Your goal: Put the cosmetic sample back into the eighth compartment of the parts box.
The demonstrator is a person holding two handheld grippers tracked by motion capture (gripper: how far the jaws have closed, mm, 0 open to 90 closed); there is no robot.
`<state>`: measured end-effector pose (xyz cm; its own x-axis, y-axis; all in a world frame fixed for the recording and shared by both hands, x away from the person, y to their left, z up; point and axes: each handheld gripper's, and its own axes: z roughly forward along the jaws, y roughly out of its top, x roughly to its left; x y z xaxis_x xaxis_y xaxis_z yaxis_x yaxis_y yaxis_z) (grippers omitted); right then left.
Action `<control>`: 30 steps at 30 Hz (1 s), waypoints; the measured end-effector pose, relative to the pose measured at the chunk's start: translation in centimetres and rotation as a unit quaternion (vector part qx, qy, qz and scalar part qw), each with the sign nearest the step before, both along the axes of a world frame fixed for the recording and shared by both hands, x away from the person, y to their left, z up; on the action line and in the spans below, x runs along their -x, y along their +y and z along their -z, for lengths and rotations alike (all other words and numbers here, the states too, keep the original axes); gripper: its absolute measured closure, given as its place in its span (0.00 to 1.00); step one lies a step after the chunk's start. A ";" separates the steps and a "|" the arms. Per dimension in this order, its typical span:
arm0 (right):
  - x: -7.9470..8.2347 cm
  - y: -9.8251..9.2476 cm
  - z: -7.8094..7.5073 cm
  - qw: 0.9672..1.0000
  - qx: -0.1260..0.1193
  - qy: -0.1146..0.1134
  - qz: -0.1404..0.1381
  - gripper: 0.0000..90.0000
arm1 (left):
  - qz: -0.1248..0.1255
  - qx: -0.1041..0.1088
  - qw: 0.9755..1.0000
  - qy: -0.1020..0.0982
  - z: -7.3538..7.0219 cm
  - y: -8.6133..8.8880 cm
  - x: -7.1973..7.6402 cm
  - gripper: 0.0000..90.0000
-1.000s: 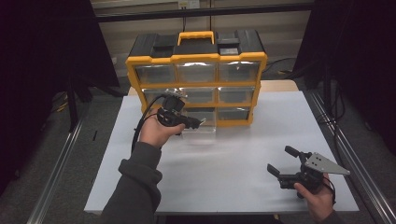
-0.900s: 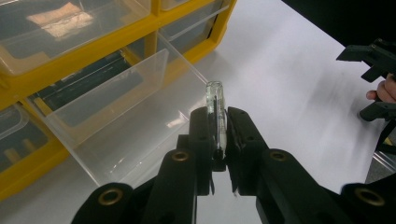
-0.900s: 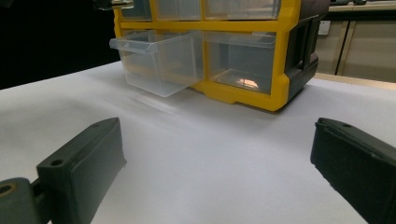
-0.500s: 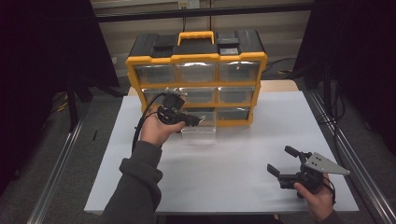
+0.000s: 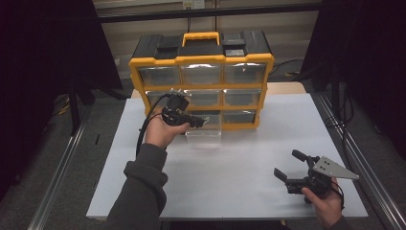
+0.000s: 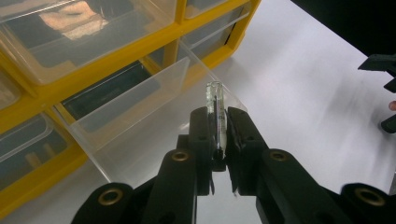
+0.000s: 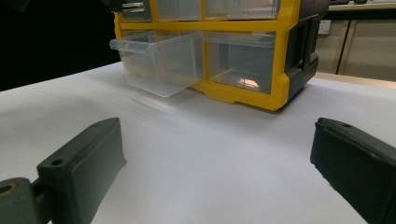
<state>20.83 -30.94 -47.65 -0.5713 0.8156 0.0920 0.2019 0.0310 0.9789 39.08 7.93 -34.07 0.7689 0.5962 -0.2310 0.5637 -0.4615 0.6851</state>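
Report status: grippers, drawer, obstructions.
Left gripper shut on clear drawer front lip, drawer pulled out. Right gripper open, idle on table. Nothing blocking.

- Drawer cabinet (image 5: pixel 201 72) sits at the counter's (image 5: pixel 239 158) far edge.
- Bottom-middle drawer (image 5: pixel 203 136) juts forward (left gripper (image 5: pixel 194 120) at its front lip).
- Right gripper (image 5: pixel 294 172) sits near-right, well apart.

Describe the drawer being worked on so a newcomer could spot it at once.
Find the yellow organiser at the table's far edge. In its bottom row, the middle clear drawer is the one. Unlike its neighbours, it sticks out over the table, its front lip pinched by the left gripper.
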 end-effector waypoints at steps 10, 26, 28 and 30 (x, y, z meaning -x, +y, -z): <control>0.0 -0.1 0.0 1.000 0.002 -0.002 0.001 0.02 | -0.014 -0.004 1.000 -0.003 0.0 0.1 -0.5 0.90; 0.0 0.0 0.0 1.000 0.001 -0.003 -0.004 0.02 | -0.018 -0.017 1.000 -0.003 0.5 0.1 -1.1 0.90; 0.0 0.0 0.0 1.000 0.001 -0.003 -0.004 0.02 | -0.019 -0.023 1.000 -0.003 0.6 0.1 -1.3 0.90; 0.0 0.0 0.0 1.000 0.001 -0.003 -0.004 0.02 | -0.025 -0.018 1.000 -0.004 0.7 0.0 -1.3 0.90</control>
<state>20.87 -30.97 -47.65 -0.5785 0.8111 0.0867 0.1951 0.0343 0.9802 40.38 7.92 -34.74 0.7393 0.6421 -0.2027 0.5812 -0.4566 0.6736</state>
